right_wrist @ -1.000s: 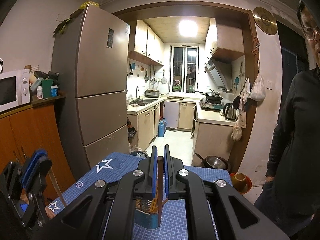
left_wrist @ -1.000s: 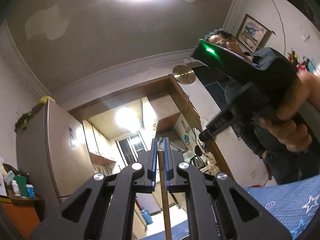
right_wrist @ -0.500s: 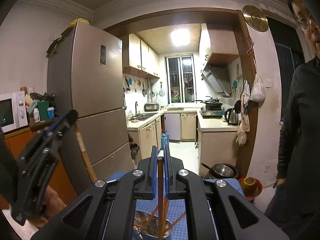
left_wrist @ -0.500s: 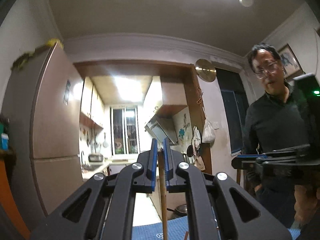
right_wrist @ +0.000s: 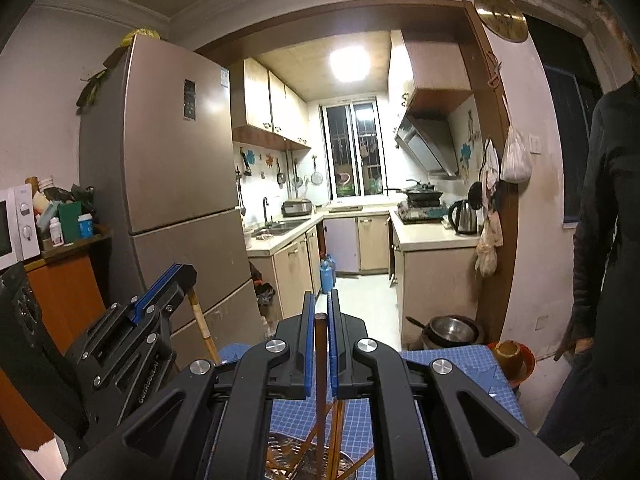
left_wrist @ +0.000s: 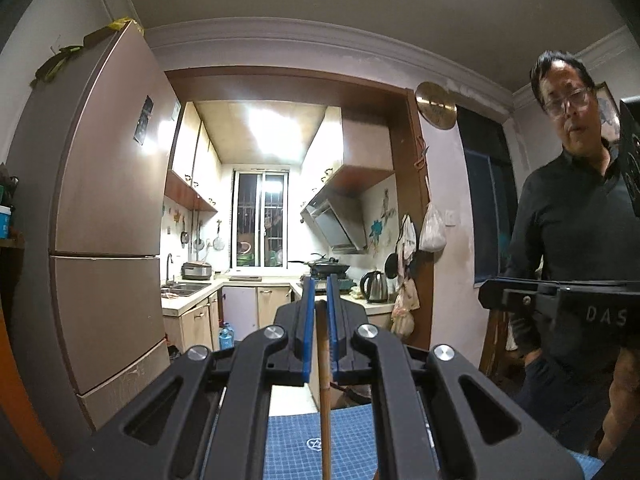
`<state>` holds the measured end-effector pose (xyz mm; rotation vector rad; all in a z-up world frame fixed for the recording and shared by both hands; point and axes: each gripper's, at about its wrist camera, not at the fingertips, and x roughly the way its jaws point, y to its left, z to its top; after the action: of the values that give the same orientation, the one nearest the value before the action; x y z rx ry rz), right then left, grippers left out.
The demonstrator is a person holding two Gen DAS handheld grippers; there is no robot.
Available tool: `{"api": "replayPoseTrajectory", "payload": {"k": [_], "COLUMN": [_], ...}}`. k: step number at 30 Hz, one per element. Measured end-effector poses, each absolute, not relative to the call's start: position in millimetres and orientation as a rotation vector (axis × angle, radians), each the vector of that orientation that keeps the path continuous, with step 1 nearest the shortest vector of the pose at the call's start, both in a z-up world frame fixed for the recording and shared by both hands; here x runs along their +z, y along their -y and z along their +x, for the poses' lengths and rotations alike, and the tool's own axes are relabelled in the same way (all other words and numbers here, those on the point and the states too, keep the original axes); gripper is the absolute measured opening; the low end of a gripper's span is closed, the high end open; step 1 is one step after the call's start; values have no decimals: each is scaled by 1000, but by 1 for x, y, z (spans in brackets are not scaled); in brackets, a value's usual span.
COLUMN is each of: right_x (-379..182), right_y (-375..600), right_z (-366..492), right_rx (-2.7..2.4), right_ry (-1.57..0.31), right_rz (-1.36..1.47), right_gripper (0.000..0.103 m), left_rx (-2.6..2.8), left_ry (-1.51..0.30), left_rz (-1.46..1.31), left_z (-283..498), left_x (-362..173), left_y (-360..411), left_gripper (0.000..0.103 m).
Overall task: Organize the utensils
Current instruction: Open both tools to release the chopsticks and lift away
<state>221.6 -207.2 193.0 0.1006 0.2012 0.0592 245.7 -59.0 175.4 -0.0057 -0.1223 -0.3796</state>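
A table [right_wrist: 460, 368] covered in a blue gridded cloth filled the bottom of both wrist views, with a kitchen opening behind it.

Nearest in the left wrist view, the left tool [left_wrist: 319, 312] had its blue pads pressed onto a light wooden chopstick [left_wrist: 325, 400], which ran upright from the pads down through the lower centre of the frame. At the right edge of that frame, the side of the right tool [left_wrist: 560, 304] showed as a dark bar.

In the right wrist view, the right tool [right_wrist: 320, 316] pinched a darker chopstick [right_wrist: 320, 380], also upright, its lower end reaching down among other chopsticks in a round metal holder [right_wrist: 288, 456] at the bottom centre. At lower left of this frame the left tool [right_wrist: 176, 280] appeared side-on, its light chopstick [right_wrist: 202, 328] slanting down toward the table.

Farther back, a bronze refrigerator [right_wrist: 180, 184] stood left of centre, a person in dark clothing [left_wrist: 572, 248] stood at the right, and a kettle [right_wrist: 464, 216] sat on the kitchen counter beyond.
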Motion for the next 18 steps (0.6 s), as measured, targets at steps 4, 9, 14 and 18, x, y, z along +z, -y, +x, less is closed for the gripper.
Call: {"api": "replayPoseTrajectory", "payload": {"k": [4, 9, 14, 18], "right_x": [179, 168, 168, 168], "right_y": [209, 214, 227, 235], "right_z": [233, 237, 227, 219], "right_rx": [59, 76, 59, 46], "right_ry": [-230, -249, -230, -228], "right_rz": [116, 128, 148, 157], "right_gripper": [7, 17, 25, 25], "left_rx": [-371, -345, -349, -335], "left_ry": [88, 38, 64, 89], "left_rz": [-2, -38, -90, -85], "left_z": [249, 254, 240, 225], "left_x": [164, 159, 169, 172], "left_y": [59, 50, 30, 20], "left_gripper": [5, 43, 63, 63]}}
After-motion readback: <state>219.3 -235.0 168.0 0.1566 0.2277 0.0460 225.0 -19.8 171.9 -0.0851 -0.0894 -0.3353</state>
